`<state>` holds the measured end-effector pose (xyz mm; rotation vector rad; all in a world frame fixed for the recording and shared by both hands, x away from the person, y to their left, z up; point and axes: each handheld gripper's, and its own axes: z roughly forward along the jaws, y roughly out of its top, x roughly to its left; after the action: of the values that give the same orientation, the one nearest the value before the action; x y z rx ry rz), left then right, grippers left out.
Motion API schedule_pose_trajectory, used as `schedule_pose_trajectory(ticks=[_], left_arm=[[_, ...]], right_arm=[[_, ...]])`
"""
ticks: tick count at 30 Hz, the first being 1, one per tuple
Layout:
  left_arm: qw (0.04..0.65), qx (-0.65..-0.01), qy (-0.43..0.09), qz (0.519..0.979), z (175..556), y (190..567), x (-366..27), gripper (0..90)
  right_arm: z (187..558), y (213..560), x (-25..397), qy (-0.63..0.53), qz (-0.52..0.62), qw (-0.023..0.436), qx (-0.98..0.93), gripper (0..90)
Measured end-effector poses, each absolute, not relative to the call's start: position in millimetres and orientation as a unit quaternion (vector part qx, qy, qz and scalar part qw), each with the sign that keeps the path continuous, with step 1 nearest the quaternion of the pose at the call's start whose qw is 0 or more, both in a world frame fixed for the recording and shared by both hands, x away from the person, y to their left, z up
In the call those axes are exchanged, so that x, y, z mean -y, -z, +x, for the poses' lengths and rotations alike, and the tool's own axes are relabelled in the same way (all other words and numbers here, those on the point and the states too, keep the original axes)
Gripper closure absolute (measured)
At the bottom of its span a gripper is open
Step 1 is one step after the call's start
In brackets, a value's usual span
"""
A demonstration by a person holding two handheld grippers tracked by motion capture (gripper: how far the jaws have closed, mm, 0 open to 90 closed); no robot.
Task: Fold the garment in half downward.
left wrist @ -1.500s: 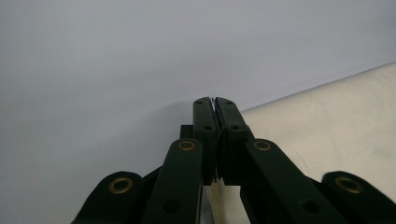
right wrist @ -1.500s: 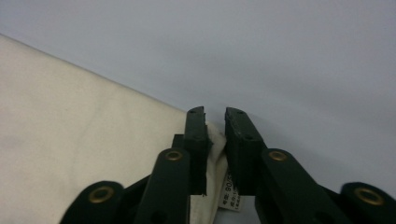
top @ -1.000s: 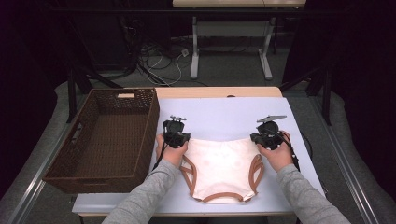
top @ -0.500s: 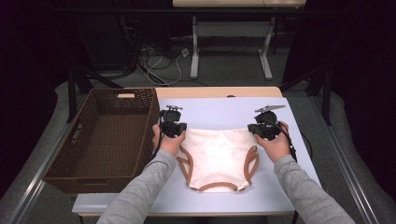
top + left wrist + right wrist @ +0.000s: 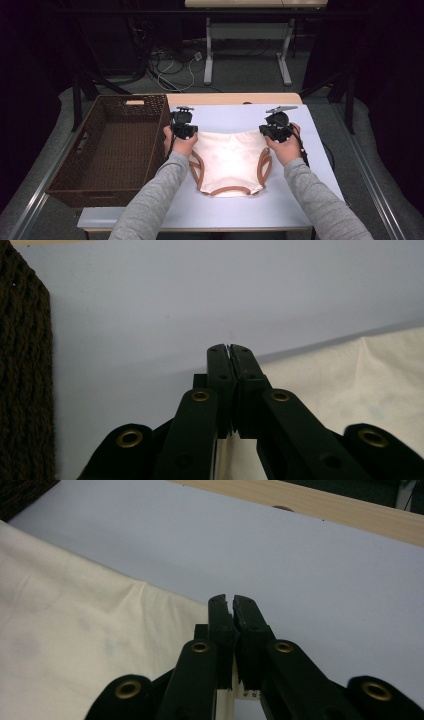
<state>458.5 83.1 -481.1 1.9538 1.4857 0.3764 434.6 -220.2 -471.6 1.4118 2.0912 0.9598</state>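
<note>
Cloth (image 5: 228,161), cream with brown trim along its curved edges, lies spread flat on the near middle of the table (image 5: 310,195), to the right of the basket and held at its two far corners. At the far left stands the basket (image 5: 107,145), dark brown and woven, with cut-out handles in its walls; its inside looks bare down to the woven floor. Its right wall runs just beside the left gripper.

Next comes the left gripper (image 5: 183,131), held in the person's left hand (image 5: 178,145) at the cloth's far left corner. In the left gripper view its black jaws are pressed together, with the cream cloth (image 5: 360,390) pinched between them and running off to the right, and the basket wall (image 5: 22,370) dark at the left edge.

Farther right, the right gripper (image 5: 274,131), held in the right hand (image 5: 286,147), sits at the cloth's far right corner. In the right gripper view its jaws are nearly together, a thin slit at the tips, clamped lower down on the cloth edge (image 5: 90,625).

The table has a pale blue-grey top with a strip of light wood along its far edge. Beyond it is a dim room with a grey floor, loose cables (image 5: 175,67) and the white legs of another table (image 5: 245,50).
</note>
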Motion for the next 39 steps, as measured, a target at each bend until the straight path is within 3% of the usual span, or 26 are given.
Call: schedule_pose_trajectory(ticks=[23,39], left_arm=[[0.317,-0.577,-0.135,0.741,466,493,-80,88.4],[0.316,-0.571,-0.135,0.746,465,495,-80,88.4]], right_arm=[[446,491,216,-0.337,0.524,0.215,-0.752,85.9],[433,494,206,-0.359,0.497,0.214,-0.761,51.9]])
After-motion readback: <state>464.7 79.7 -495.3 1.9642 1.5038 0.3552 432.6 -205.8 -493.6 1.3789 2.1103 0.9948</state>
